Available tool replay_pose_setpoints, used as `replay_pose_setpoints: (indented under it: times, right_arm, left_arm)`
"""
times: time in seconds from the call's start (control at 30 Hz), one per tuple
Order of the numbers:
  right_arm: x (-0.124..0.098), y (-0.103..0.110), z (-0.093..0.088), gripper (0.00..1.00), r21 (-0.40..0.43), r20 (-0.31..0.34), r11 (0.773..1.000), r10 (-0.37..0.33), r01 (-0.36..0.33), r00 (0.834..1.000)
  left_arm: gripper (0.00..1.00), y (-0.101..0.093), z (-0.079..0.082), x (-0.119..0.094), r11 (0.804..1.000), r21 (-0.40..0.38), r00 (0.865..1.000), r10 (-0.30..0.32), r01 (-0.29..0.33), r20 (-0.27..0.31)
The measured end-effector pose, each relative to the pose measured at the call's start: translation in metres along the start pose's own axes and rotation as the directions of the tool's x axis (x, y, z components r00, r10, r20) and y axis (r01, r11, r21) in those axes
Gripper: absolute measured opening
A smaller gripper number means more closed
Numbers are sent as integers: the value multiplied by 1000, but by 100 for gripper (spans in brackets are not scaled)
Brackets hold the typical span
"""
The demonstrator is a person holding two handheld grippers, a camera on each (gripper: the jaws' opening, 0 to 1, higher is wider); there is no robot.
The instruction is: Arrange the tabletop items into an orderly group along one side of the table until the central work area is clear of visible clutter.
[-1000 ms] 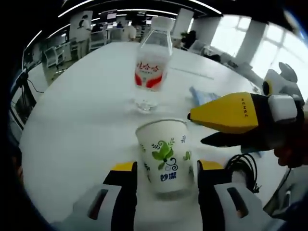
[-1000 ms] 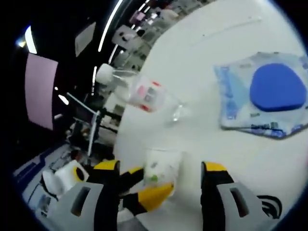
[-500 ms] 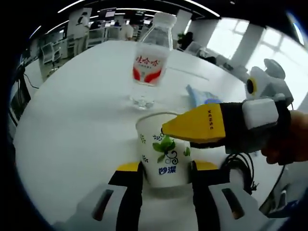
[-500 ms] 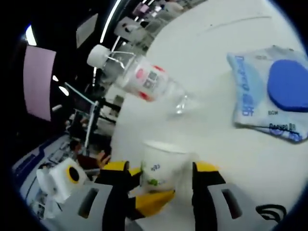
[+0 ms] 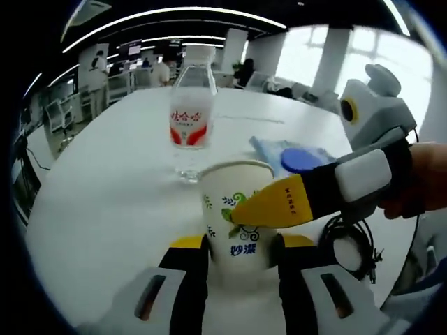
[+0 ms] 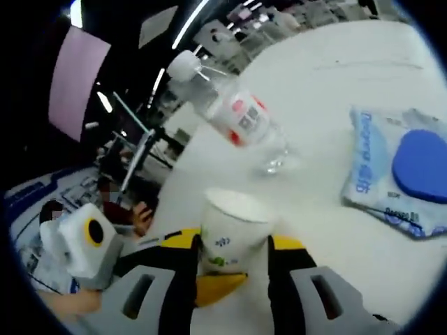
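Note:
A white paper cup [image 5: 237,199] with a green leaf print stands on the white table [image 5: 105,195]. My left gripper [image 5: 243,246] is shut on its lower part, one jaw on each side. My right gripper comes in from the right, and its yellow finger [image 5: 279,204] lies across the cup's front. In the right gripper view the cup [image 6: 230,230] sits between the jaws of my right gripper [image 6: 234,246], which touch its sides. The left gripper's yellow finger [image 6: 218,287] shows below it. A clear water bottle [image 5: 191,115] with a red label stands upright just behind the cup.
A blue pack of wet wipes [image 5: 293,155] lies to the right of the bottle, seen again [image 6: 401,174] in the right gripper view. A coiled black cable [image 5: 353,241] lies at the right near the table's edge. Office desks and chairs stand beyond the table.
My right gripper has moved in over the cup and its jaws have narrowed onto it. My left gripper's jaws have also drawn in onto the cup's sides.

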State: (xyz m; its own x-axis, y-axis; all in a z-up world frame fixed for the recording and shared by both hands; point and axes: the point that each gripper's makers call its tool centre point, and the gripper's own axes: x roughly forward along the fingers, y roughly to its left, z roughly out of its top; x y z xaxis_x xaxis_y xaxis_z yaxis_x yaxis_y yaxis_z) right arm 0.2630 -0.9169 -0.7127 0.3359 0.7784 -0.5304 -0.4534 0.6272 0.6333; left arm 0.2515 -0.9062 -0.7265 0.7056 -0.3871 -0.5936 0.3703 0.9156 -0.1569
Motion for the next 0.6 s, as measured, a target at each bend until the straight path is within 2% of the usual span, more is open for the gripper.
replay_pose_setpoints:
  times: [0.07,0.13,0.2,0.23,0.27,0.3,0.4,0.5,0.53,0.6]
  right_arm:
    - [-4,0,5,35,-17,27,1000,-1,2,1000]
    - [-11,2,13,34,-104,72,995,2,6,997]
    - [-15,3,14,34,-174,81,984,-5,19,997]
    - [-17,3,15,34,-211,87,977,-12,30,996]
    - [-21,4,18,33,-266,110,963,-14,43,994]
    - [-25,6,22,33,-338,139,939,-12,59,990]
    - [-30,5,22,33,-457,162,884,-26,99,986]
    - [-33,2,23,33,-504,173,856,-35,119,984]
    - [-34,2,26,33,-530,185,839,-29,125,982]
    - [-36,1,29,33,-540,195,832,-22,126,981]
  left_arm:
    - [36,-3,6,0,1000,17,1000,-5,4,24]
    - [36,-6,14,1,999,51,999,-1,-2,50]
    - [36,-9,17,2,994,109,999,3,-8,52]
    - [37,-12,18,2,993,114,999,0,-6,50]
    - [37,-15,21,1,994,113,998,-2,-5,62]
    - [37,-17,23,1,994,114,997,-5,-4,77]
    - [37,-21,27,5,993,118,996,-29,19,85]
    - [37,-25,28,9,982,184,997,-40,28,63]
    - [37,-26,29,10,982,185,997,-43,30,65]
    - [37,-28,34,10,978,205,996,-53,36,77]
